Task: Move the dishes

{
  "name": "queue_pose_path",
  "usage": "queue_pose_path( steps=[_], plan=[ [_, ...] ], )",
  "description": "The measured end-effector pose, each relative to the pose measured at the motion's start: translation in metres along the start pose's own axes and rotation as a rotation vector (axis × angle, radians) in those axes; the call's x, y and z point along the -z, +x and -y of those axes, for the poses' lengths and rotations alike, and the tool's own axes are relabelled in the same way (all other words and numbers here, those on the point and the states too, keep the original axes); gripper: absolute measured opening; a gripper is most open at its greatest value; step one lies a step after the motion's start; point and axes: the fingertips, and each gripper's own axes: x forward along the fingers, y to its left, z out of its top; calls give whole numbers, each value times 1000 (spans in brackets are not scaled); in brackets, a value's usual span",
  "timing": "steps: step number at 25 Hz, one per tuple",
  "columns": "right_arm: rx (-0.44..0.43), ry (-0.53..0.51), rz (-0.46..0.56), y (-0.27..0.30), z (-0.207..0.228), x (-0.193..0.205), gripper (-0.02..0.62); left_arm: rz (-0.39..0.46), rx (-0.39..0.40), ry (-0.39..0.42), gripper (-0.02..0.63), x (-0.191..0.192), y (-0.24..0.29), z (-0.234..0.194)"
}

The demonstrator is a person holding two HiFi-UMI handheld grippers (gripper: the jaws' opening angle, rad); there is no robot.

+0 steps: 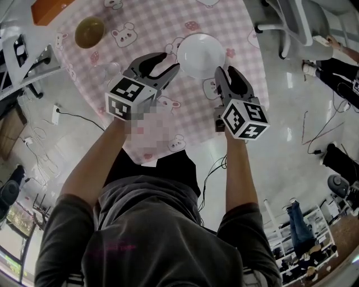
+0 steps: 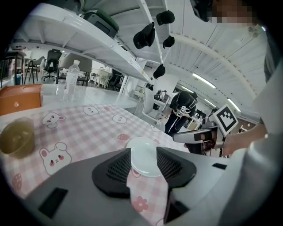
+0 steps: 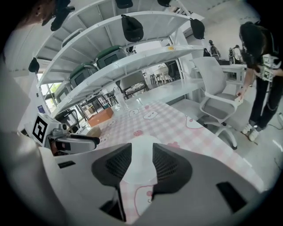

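Both tools are over the near part of the bench (image 1: pixel 151 22), aimed at the white plate (image 1: pixel 201 54). The plate lies flat on the pink check cloth, toward the right side.

Left tool (image 1: pixel 167 63) is at the plate's left rim, jaws wide apart, nothing btwn the pads. In the left gripper view the plate shows in the gap but beyond the tips, not clamped. Right tool (image 1: pixel 226 73) is just beside the near rim, jaws part-open and narrower than the left, also empty. Its view frames the same plate in the gap.

Why two tools on one dish: a shallow plate lying flat gives no easy edge. So I reckon I come in from two sides w/ both tilted down, either to pinch the rim at two spots or to steady w/ one while the other lifts. Can't tell whether either tip touches the rim.

Brown bowl (image 1: pixel 90 32) sits well apart at the far left of the bench, near the orange box (image 1: pixel 49 8) by the corner. It's prob. the next dish.

Step in hand, as I judge it: approach to 1st grasp, no dish lifted. Risk: pads slip off the thin rim, or the plate skates on the cloth.
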Motion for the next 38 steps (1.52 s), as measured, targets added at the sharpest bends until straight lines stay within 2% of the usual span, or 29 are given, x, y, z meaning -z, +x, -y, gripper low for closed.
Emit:
queue_pose_path(
  steps=[19, 38],
  plan=[
    [-4, 23, -83, 38, 44, 25, 130, -90, -28, -86, 176, 29, 51, -22],
    [-6, 38, -138, 53, 45, 38, 130, -141, -41, -138, 155, 40, 63, -31]
  ],
)
